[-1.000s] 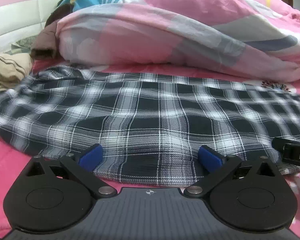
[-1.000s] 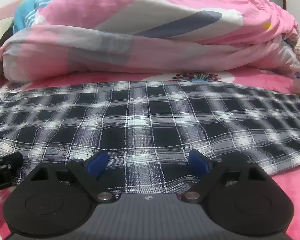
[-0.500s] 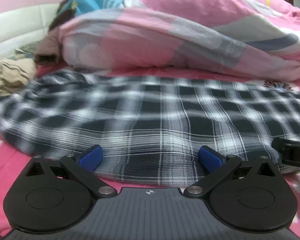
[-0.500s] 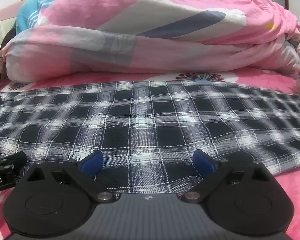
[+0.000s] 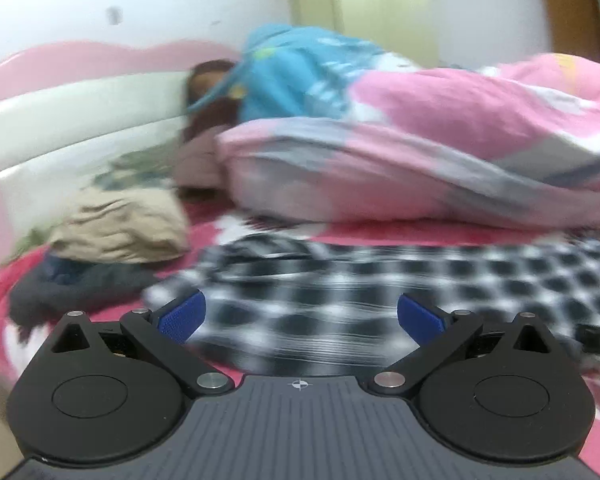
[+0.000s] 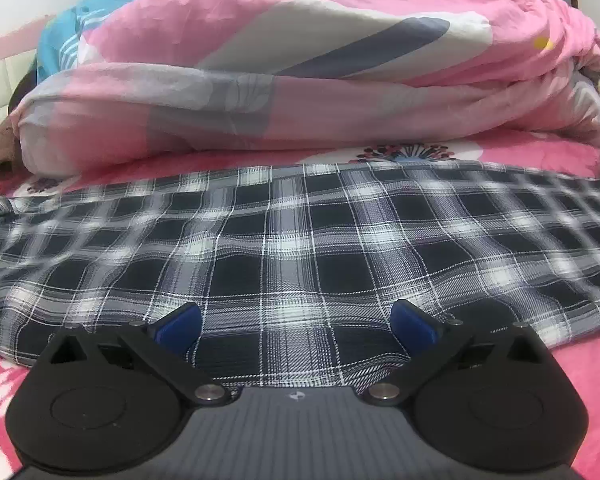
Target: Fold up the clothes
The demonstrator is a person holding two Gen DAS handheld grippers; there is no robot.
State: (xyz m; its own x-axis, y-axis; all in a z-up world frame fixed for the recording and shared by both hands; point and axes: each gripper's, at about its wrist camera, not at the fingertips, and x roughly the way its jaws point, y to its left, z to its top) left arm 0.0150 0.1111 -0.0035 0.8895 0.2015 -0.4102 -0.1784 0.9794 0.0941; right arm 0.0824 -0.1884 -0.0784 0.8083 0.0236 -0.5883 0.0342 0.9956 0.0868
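Plaid shirt (image 6: 300,248) flat on bed (image 6: 540,400). Left gripper (image 5: 299,316) wide, empty. Right gripper (image 6: 296,322) just opened wider, nothing gripped.

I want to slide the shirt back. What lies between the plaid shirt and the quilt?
In the right wrist view, only a strip of pink bedsheet separates the plaid shirt from the quilt.

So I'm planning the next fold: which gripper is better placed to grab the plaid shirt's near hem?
Probably the right gripper: open, with the shirt hem between its fingers.
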